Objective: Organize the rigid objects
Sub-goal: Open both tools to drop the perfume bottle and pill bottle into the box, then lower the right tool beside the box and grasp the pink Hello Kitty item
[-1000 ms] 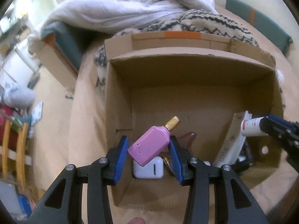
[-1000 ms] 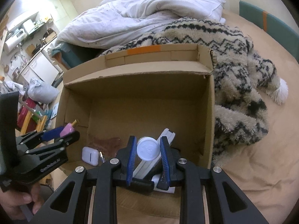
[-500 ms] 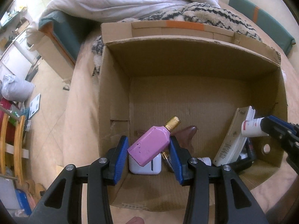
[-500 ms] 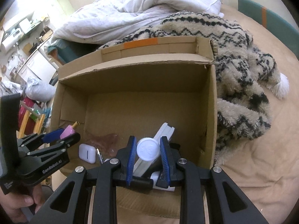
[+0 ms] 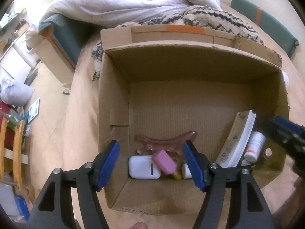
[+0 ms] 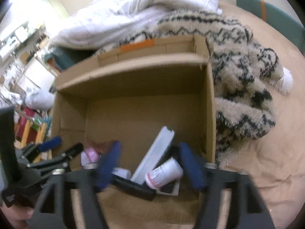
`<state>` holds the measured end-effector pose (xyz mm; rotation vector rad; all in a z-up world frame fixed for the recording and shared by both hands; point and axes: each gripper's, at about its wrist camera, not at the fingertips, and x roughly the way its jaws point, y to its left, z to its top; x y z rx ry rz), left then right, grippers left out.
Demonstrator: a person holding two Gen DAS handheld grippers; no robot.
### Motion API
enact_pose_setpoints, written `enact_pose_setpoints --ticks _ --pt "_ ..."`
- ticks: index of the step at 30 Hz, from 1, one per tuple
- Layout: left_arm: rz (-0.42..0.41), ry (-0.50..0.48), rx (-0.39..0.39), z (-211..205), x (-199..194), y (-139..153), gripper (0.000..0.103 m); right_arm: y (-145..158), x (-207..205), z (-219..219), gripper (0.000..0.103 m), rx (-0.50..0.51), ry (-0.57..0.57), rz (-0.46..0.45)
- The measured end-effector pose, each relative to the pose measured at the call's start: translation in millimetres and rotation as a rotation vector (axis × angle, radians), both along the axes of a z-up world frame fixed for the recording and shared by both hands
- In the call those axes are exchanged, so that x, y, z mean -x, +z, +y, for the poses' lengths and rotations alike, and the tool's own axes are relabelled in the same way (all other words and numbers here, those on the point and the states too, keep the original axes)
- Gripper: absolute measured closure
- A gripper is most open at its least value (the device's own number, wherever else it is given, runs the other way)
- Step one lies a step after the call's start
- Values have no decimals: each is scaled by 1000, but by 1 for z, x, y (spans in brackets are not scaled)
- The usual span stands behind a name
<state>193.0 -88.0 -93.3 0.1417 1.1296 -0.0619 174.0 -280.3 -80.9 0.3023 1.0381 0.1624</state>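
Observation:
Both grippers hang over an open cardboard box [image 5: 114, 87]. My left gripper [image 5: 150, 148] has its jaws opening, and the pads touch nothing. The pink bottle with a gold cap [image 5: 164, 162] lies below them, tilted across a white case [image 5: 142, 168] on the box floor. My right gripper [image 6: 151, 160] also has its jaws opening. The white bottle with red print [image 6: 165, 171] lies on its side beneath them, free of the pads, against a leaning white book [image 6: 155, 158]. The left wrist view shows that bottle [image 5: 255, 147] beside the book [image 5: 237, 141].
A brown curved scraper [image 5: 167, 142] lies behind the pink bottle. A black object [image 6: 133, 187] sits by the book. A patterned fuzzy blanket [image 6: 244, 87] and a white duvet [image 5: 133, 2] lie behind and to the right of the box. A hand [image 6: 17, 217] holds the left gripper's handle.
Both grippers have gone from shut to open. The pink bottle has dropped from the left jaws onto the white case. The white bottle has dropped from the right jaws beside the book.

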Motion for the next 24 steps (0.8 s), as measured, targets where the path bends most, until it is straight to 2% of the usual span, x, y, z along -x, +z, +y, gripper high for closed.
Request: enact_pose_setpoints --ticks 3,15,24 --pt "-6 -4 10 -1 0 2 20 4 0 -2 22 -27 -1 -13" --pt "-17 -11 5 -3 2 6 18 3 -2 -3 20 -23 -6 2" --pt "-82 2 38 9 15 38 17 17 12 -6 20 -35 -25 -30"
